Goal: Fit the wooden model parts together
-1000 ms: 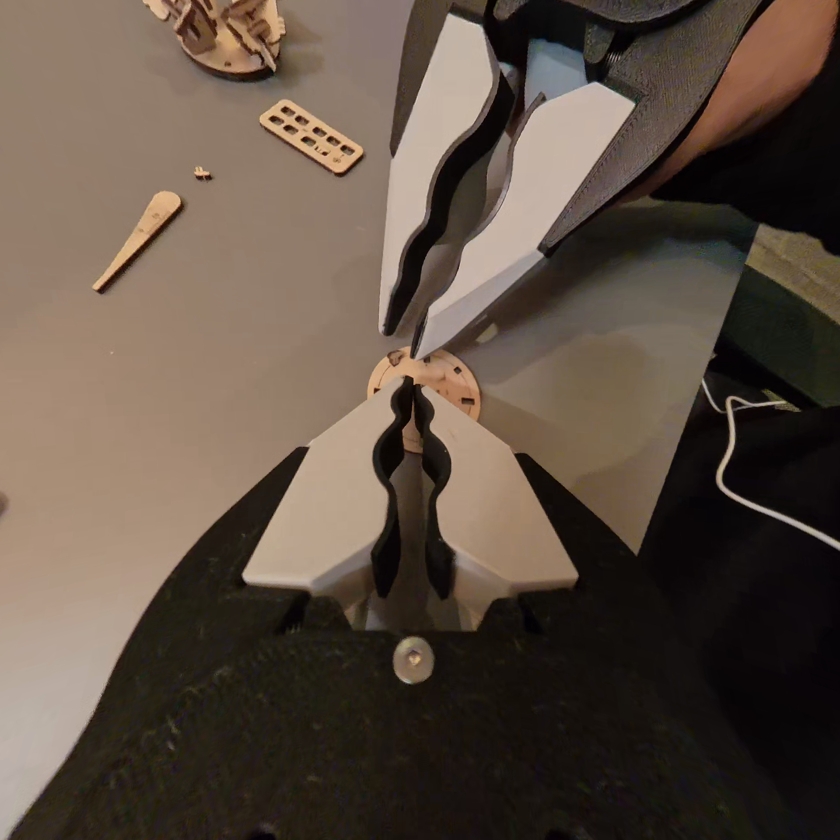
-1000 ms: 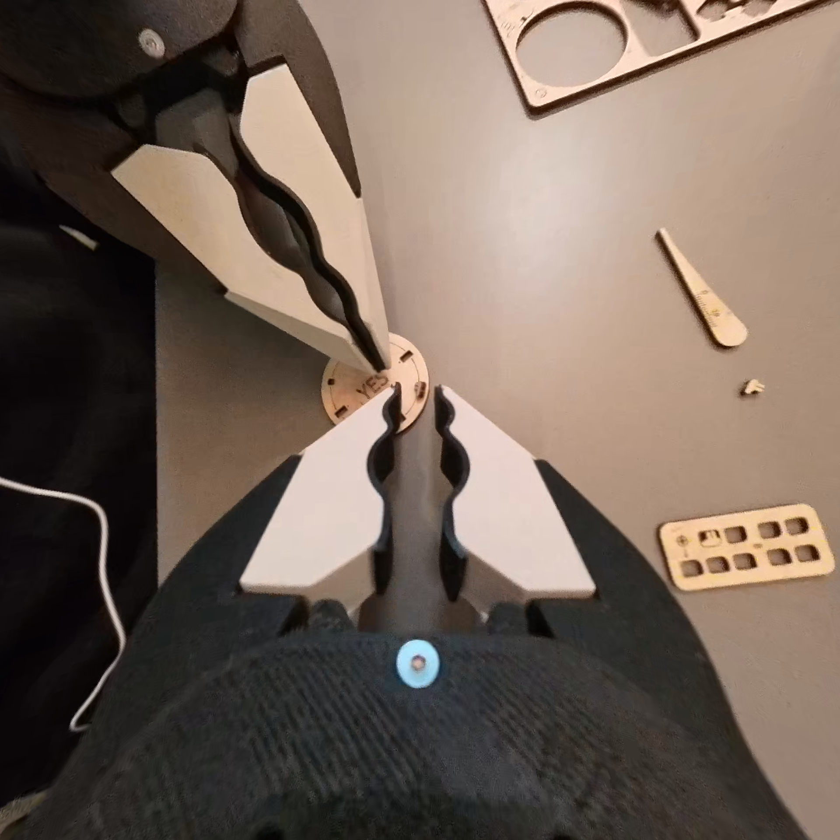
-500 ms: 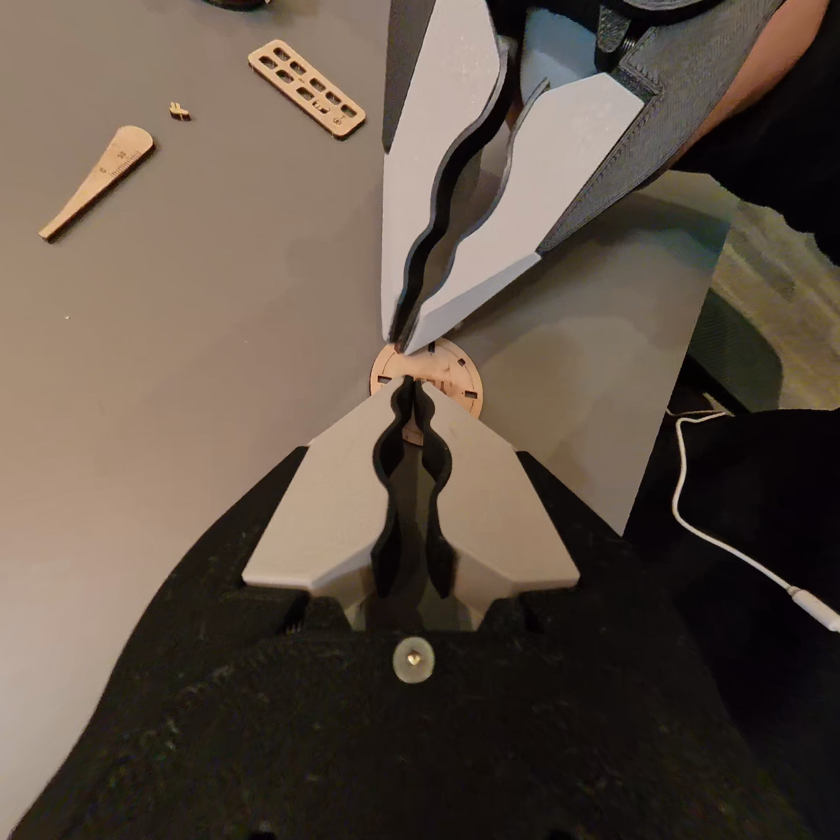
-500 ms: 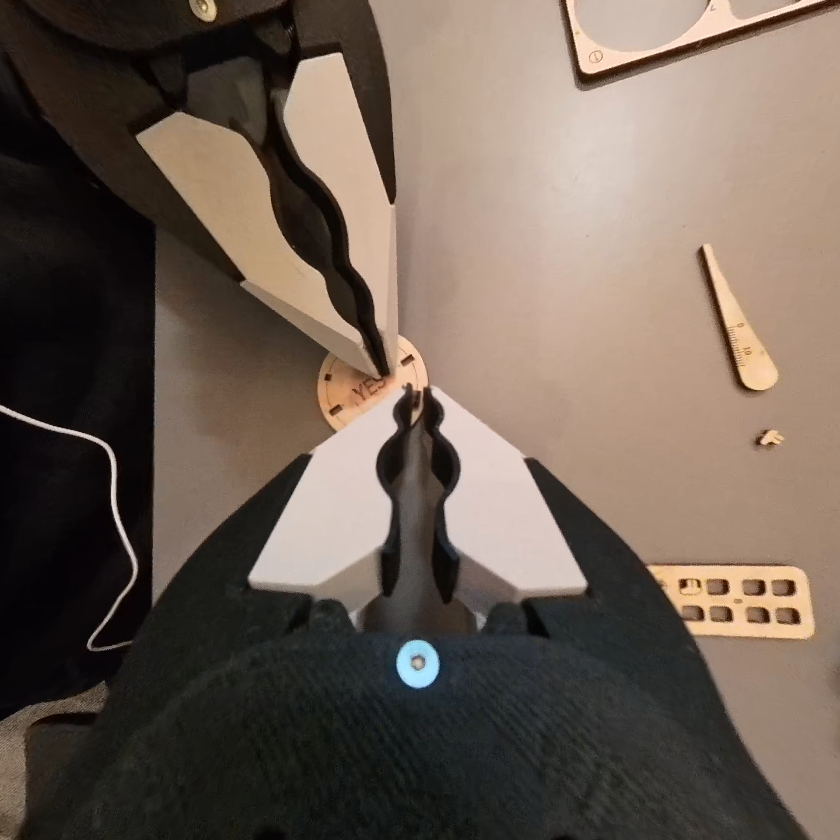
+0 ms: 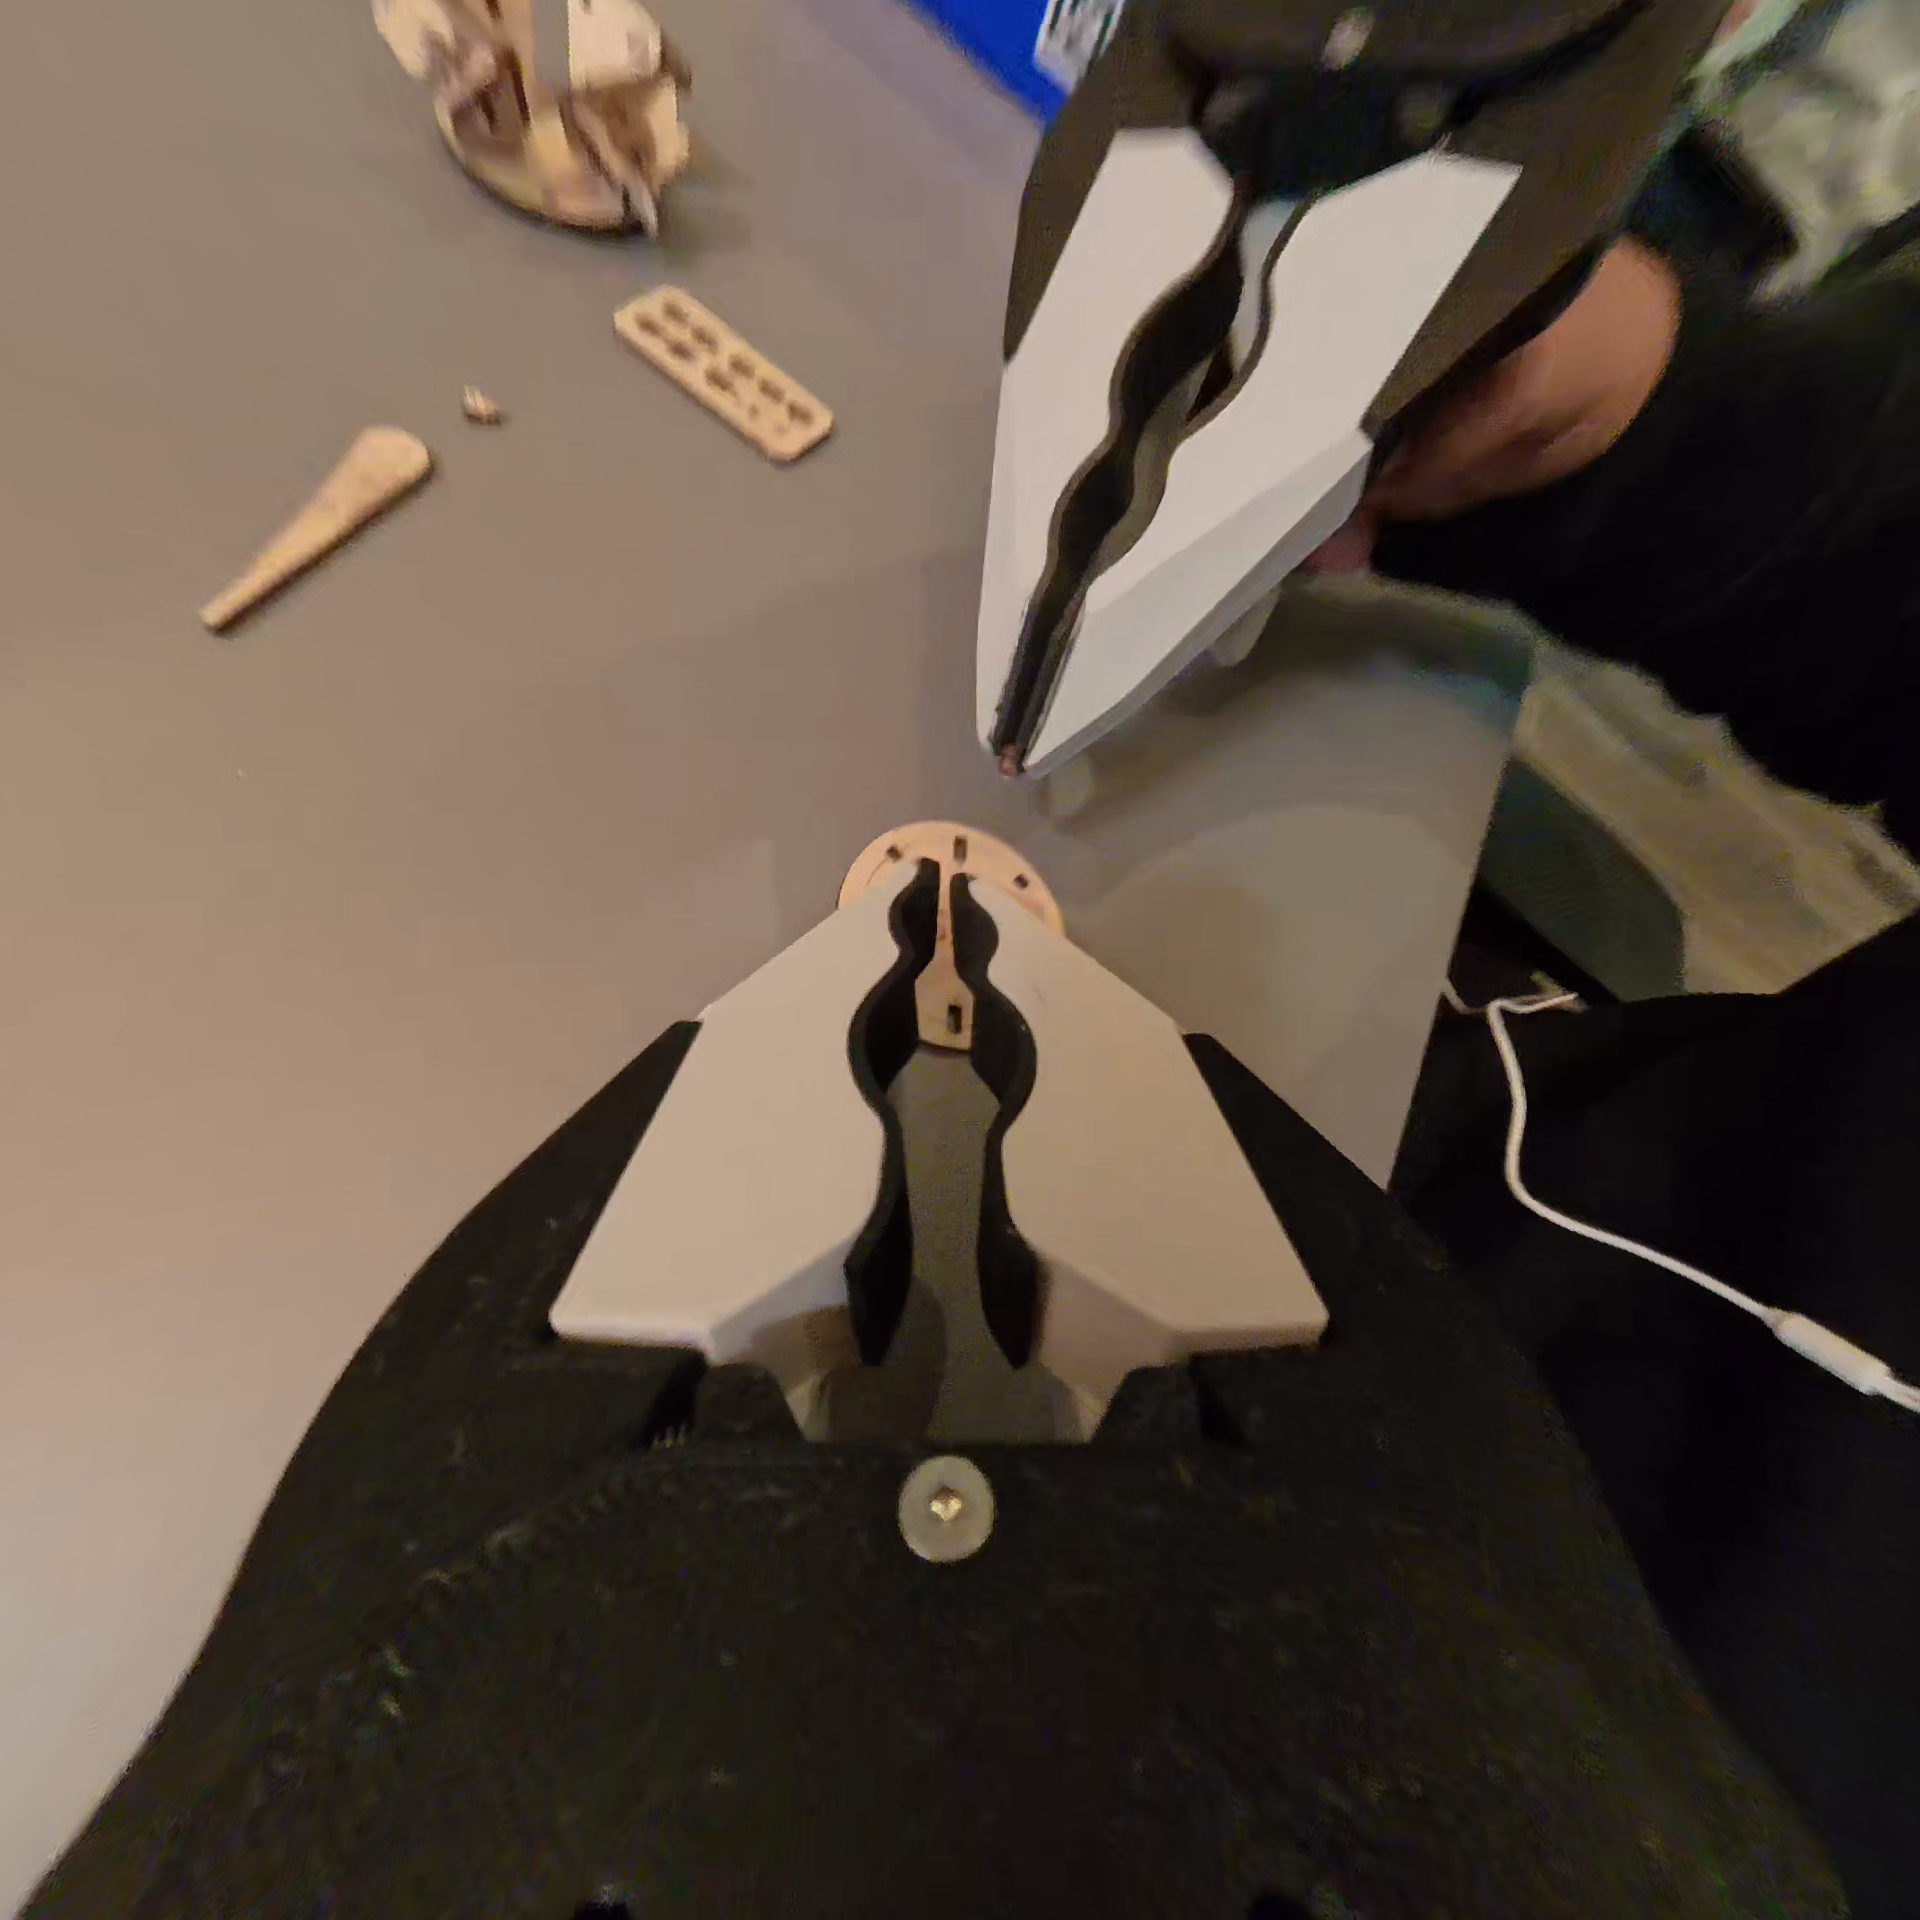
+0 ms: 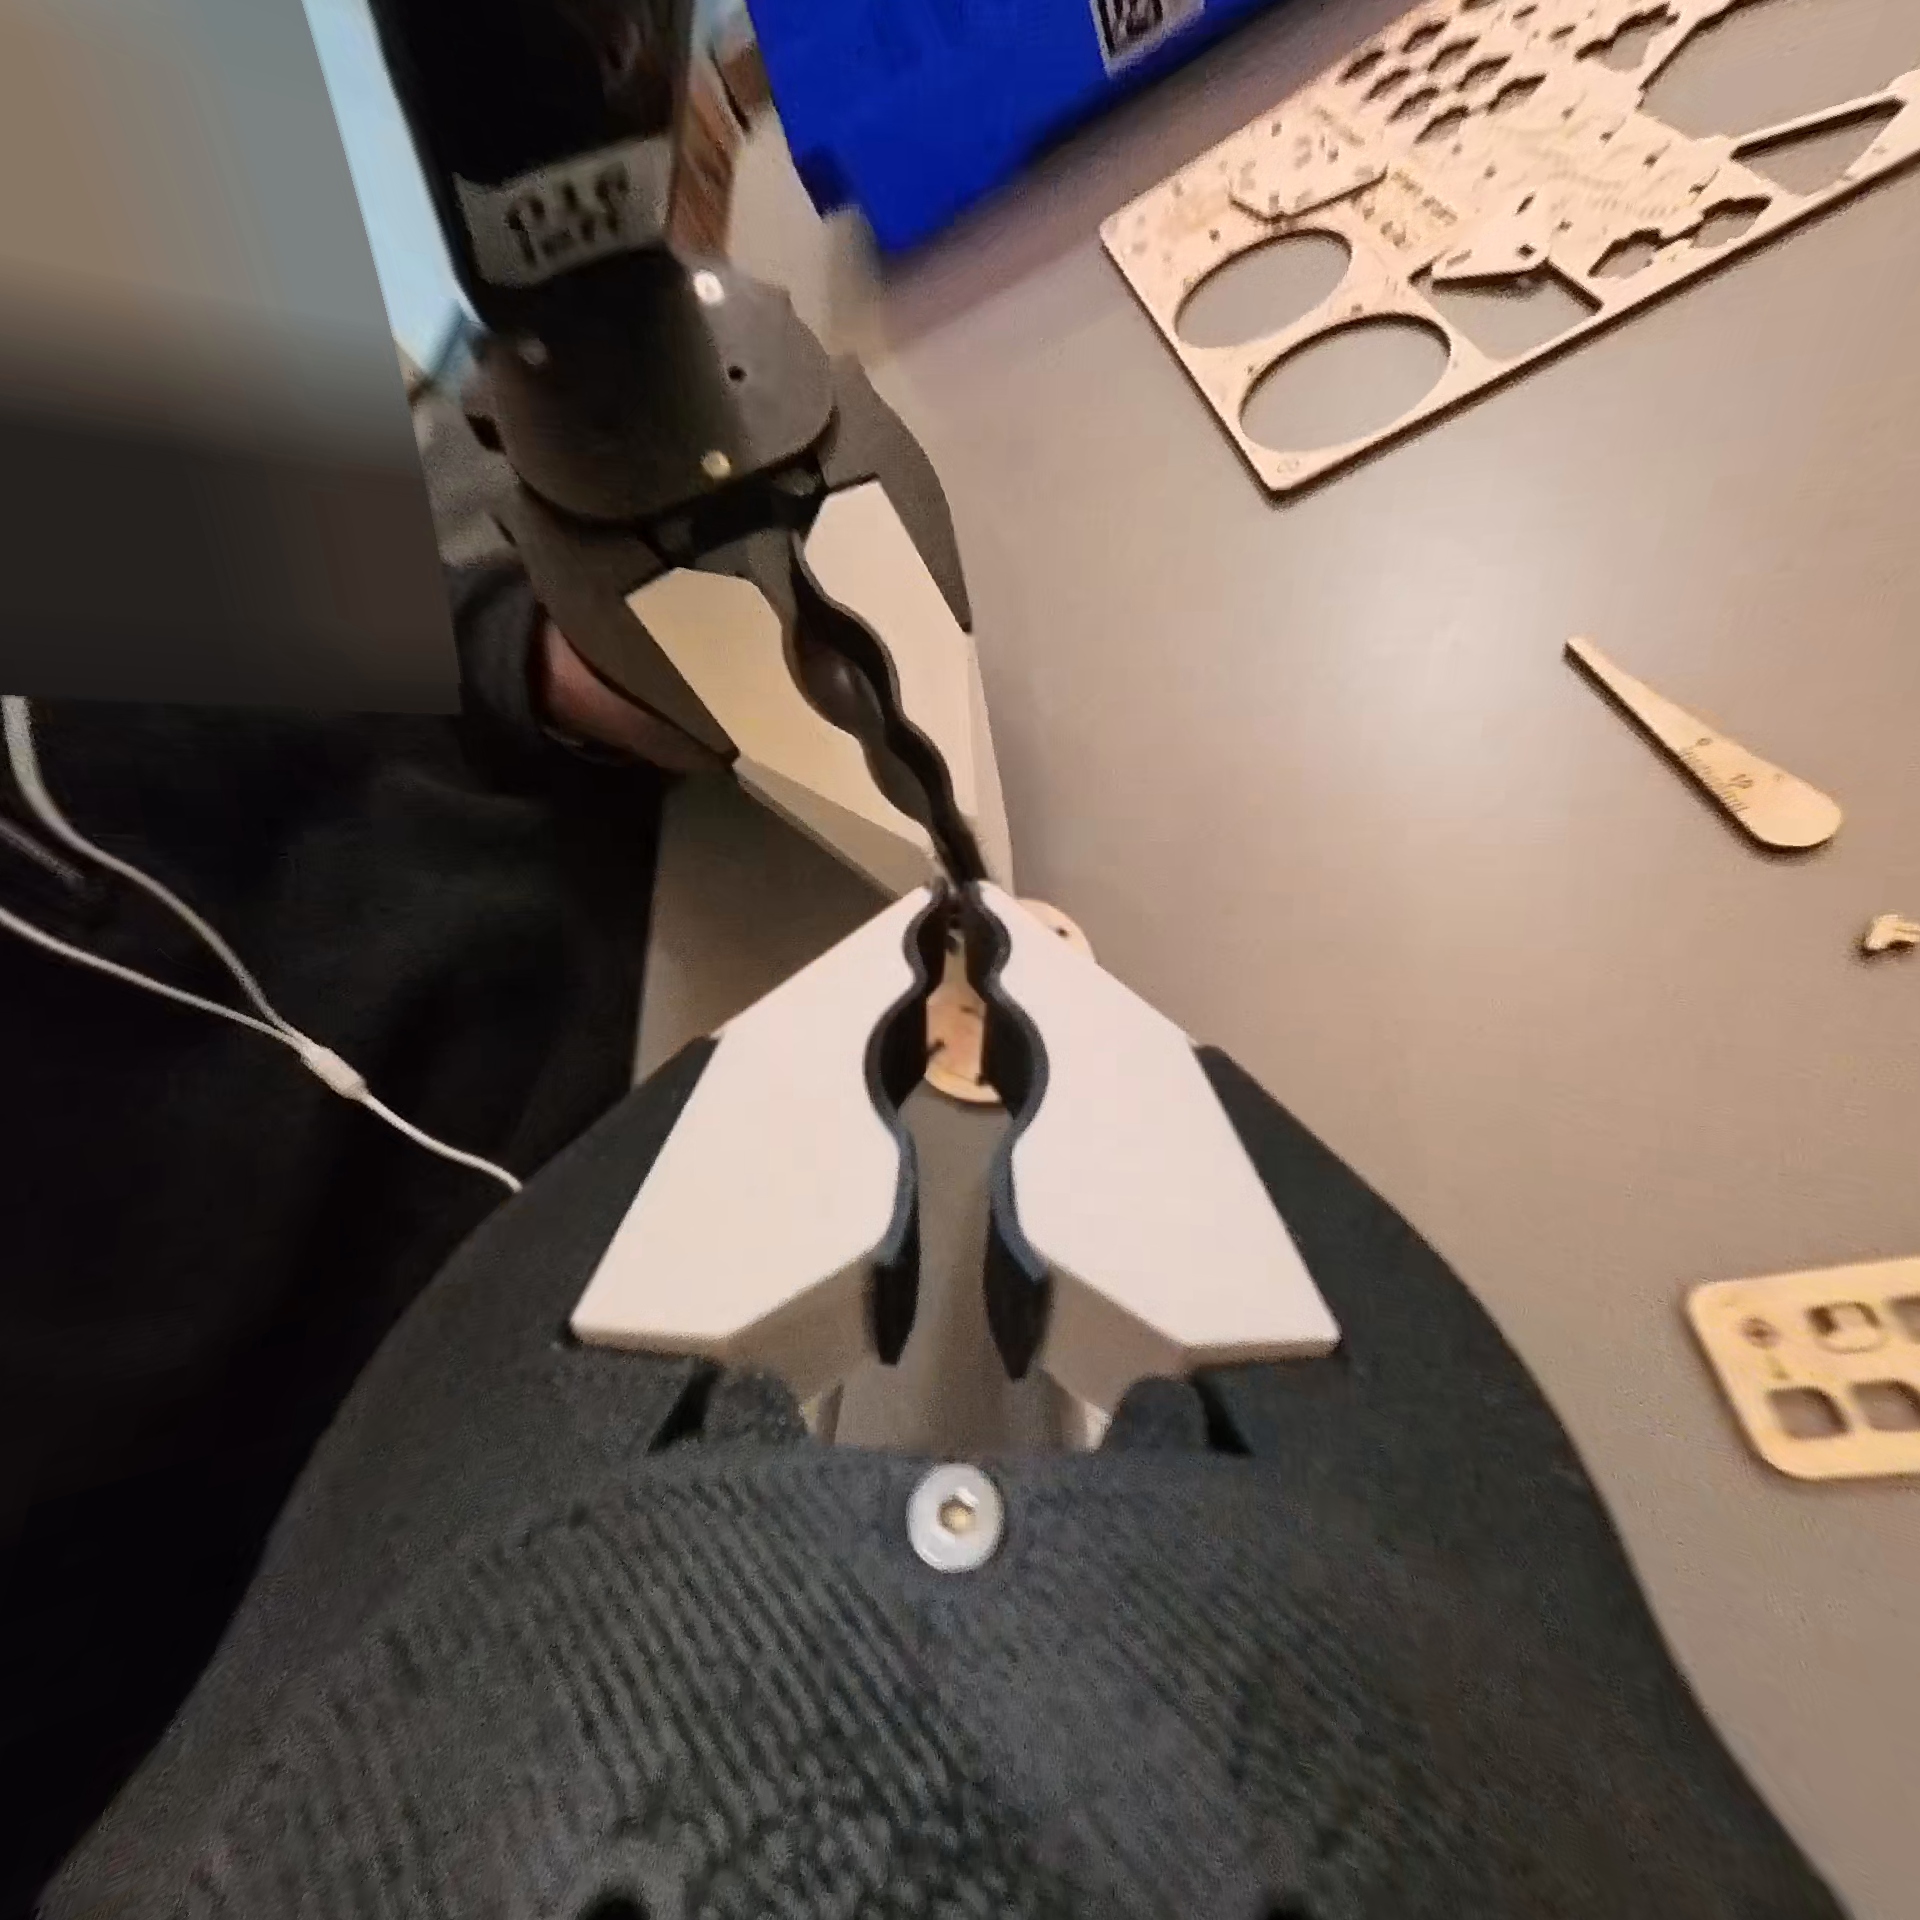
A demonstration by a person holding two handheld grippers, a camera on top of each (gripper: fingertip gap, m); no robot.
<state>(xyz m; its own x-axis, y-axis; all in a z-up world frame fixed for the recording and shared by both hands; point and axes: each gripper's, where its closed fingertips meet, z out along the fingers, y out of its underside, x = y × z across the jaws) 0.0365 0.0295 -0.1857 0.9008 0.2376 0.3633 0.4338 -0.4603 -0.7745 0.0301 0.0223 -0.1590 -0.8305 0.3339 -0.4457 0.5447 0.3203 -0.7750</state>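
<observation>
Lying flat on the grey table (image 5: 416, 831) near its front edge, the round wooden disc (image 5: 997, 857) has small slots cut round its rim. Most of it is hidden under my left gripper (image 5: 940, 883). Those two fingers are drawn together with nothing between them, their tips just over the disc's middle; whether they press on the wood I cannot tell.

My right gripper (image 5: 1010, 756) hangs just beyond the disc and clear of it, pointing down at a slant. Its fingers are pinched together too, and a tiny brownish bit (image 5: 1006, 767) shows at the very tip, too small for me to say what it is. In the right wrist view that gripper's tips sit almost against the left one's, with a strip of disc showing through the hollow between my fingers. My hand (image 5: 1507, 416) is wrapped round the right gripper's body.

Farther out on the table lie loose wooden parts, well apart from both grippers: a tapered stick (image 5: 322, 525), a small crumb of wood (image 5: 478, 405) and a little plate with rows of holes (image 5: 722, 372). Beyond them stands a half-built wooden model (image 5: 561, 114), blurred. A large cut-out sheet (image 6: 1455, 260) lies at the far side beside a blue box (image 6: 935, 104). A white cable (image 5: 1662, 1278) runs across the dark cloth off the table's edge.
</observation>
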